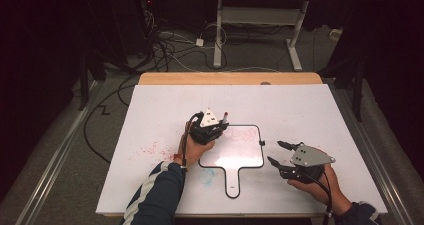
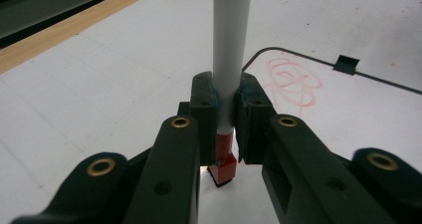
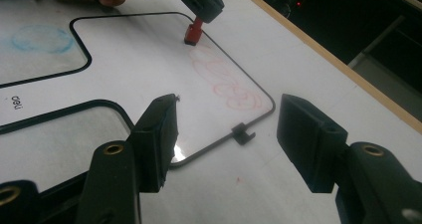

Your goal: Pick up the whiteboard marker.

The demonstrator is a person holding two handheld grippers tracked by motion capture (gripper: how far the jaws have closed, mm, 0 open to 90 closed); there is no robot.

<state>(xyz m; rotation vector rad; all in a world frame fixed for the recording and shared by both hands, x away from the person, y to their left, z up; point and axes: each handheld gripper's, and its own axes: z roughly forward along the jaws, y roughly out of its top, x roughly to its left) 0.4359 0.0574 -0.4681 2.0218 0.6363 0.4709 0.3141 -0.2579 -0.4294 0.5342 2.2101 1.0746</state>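
Note:
A small whiteboard with a black rim and a handle lies flat on the white table. Red scribbles mark its far part. My left gripper is shut on a white-barrelled marker, held upright. The marker's red end points down at the board's far rim. My right gripper hovers open just right of the board, near a small black clip on its rim, with nothing between the jaws.
A faint blue smudge sits left of the handle and red specks dot the table's left part. The far edge is a wooden strip. Cables and another table's legs lie beyond.

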